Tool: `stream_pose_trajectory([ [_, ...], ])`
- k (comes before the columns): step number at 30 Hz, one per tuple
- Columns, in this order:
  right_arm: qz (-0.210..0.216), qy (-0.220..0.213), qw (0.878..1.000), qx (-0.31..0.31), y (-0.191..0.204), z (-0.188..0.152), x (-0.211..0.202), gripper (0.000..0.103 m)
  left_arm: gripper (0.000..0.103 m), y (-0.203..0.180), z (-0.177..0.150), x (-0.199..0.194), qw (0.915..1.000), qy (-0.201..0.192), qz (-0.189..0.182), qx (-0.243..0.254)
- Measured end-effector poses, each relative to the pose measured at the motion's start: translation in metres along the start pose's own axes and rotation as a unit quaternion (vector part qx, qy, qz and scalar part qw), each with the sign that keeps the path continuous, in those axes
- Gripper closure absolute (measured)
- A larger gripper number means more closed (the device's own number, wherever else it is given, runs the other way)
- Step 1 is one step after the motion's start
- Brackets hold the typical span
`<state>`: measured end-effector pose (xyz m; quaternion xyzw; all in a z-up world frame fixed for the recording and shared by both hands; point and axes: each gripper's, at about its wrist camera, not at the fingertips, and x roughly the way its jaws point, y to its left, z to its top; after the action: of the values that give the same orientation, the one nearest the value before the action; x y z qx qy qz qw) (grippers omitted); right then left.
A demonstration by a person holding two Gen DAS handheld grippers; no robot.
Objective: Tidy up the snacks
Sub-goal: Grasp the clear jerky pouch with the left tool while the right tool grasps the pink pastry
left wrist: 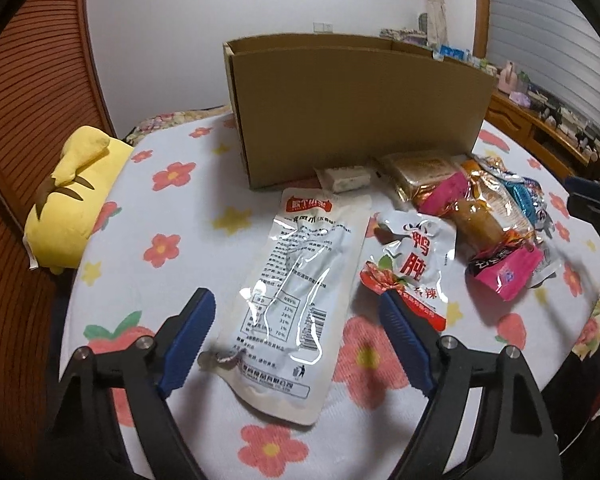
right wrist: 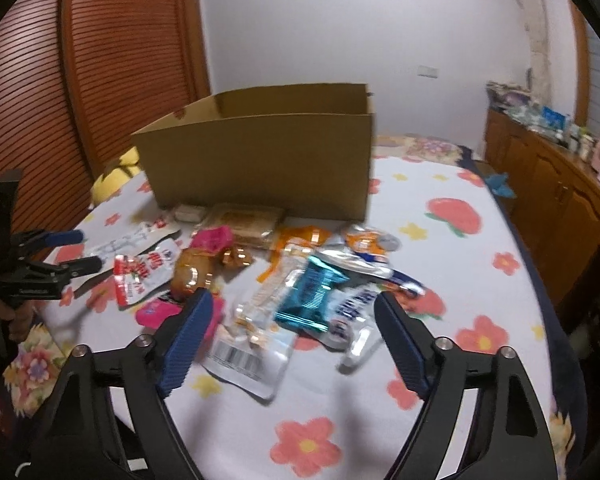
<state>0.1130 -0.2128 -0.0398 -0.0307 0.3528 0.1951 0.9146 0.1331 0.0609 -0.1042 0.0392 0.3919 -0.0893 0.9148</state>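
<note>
A long white pouch (left wrist: 300,264) lies flat on the flowered blanket (left wrist: 172,240), and my left gripper (left wrist: 296,294) stands open astride its near half with a gap on each side. A red-and-white pouch (left wrist: 412,264) lies just to its right, by the right finger. My right gripper (right wrist: 293,296) hangs open over the snack pile; a teal packet (right wrist: 312,296) and a clear barcoded pack (right wrist: 252,344) lie between its fingers. No pad touches them. An open cardboard box (right wrist: 260,168) stands behind the pile. The left gripper (right wrist: 89,250) also shows at the far left of the right wrist view.
A yellow plush toy (left wrist: 76,200) lies at the blanket's left edge. Pink-wrapped cakes (left wrist: 496,256) and orange packs crowd the box's front. A wooden cabinet (right wrist: 560,208) with small items on top runs along the right. Slatted wooden panels (right wrist: 40,100) stand to the left.
</note>
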Motion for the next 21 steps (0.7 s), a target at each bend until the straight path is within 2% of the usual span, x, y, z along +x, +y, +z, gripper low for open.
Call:
stream_pose_trajectory([
  [5, 0.036, 0.02, 0.999, -0.024, 0.02, 0.009, 0.02, 0.032, 0.029, 0.005, 0.004, 0.012, 0.9998, 0.018, -0.005, -0.002],
  [11, 0.082, 0.052, 0.994, -0.04, 0.043, 0.015, 0.047, 0.041, 0.027, 0.008, 0.005, 0.028, 0.999, 0.044, -0.008, 0.004],
  [16, 0.111, 0.08, 0.99, -0.039, 0.055, 0.023, 0.068, 0.046, 0.027, 0.01, 0.01, 0.034, 0.9987, 0.048, -0.018, 0.0],
  [19, 0.12, 0.1, 0.987, -0.036, 0.06, 0.027, 0.081, 0.047, 0.036, 0.009, 0.012, 0.034, 0.9986, 0.048, -0.023, 0.003],
  [21, 0.117, 0.111, 0.986, -0.04, 0.063, 0.028, 0.088, 0.048, 0.038, 0.009, 0.012, 0.033, 0.9984, 0.051, -0.024, 0.005],
])
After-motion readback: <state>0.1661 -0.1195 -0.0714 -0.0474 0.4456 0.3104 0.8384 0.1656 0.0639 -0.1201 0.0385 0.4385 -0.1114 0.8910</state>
